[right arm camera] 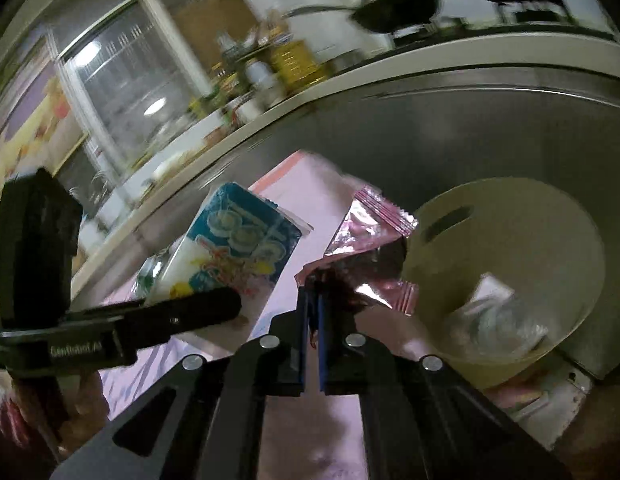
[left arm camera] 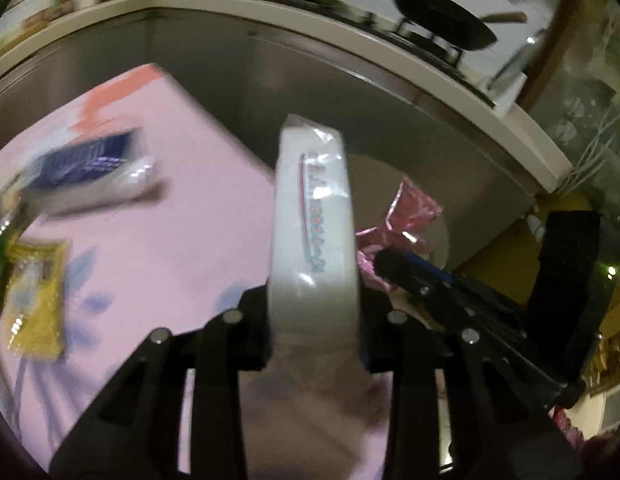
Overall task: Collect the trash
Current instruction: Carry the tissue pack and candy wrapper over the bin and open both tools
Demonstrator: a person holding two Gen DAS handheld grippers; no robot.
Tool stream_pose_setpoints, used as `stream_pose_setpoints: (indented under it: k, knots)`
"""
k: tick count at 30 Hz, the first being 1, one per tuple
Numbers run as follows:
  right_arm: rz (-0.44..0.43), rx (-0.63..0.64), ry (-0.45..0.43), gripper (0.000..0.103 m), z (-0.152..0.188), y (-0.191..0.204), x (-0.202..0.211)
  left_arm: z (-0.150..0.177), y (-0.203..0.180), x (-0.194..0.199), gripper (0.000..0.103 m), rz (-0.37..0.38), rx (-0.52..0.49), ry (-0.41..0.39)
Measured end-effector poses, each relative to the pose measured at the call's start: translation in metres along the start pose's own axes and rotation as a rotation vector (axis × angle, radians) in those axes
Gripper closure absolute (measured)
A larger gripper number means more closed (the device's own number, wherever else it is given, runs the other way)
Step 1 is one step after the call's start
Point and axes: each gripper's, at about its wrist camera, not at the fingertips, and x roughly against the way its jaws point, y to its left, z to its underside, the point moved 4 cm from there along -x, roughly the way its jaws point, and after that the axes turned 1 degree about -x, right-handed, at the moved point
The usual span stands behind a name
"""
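Our left tool is clamped on a white wrapped packet, held upright on its edge between the pads. Our right tool is pressed together on a crumpled pink wrapper. Both are in the air over the right end of a desk covered by a pink cloth, with the right tool just right of the left one. A cream bin stands low on the right, in front of steel cabinet fronts, with pale crumpled wrapping already in it. More litter remains on the cloth at far left: a yellow packet and a dark blue packet. We judge this the carrying step, both pieces on their way to the bin. Next we would bring each tool over the bin's mouth and part the pads, then return for the rest.
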Motion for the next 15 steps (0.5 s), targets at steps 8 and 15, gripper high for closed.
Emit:
stream_pose_setpoints:
  k: [8,15]
  knots:
    - [0.017,-0.330,0.090,0.067,-0.019,-0.093,-0.011,-0.041,-0.043,-0.087,0.059,0.028,-0.031,0.094]
    - [0.028,-0.354,-0.007,0.053,-0.014,-0.105,0.016,-0.038,-0.025,-0.089,0.039,0.007,0.060,0.094]
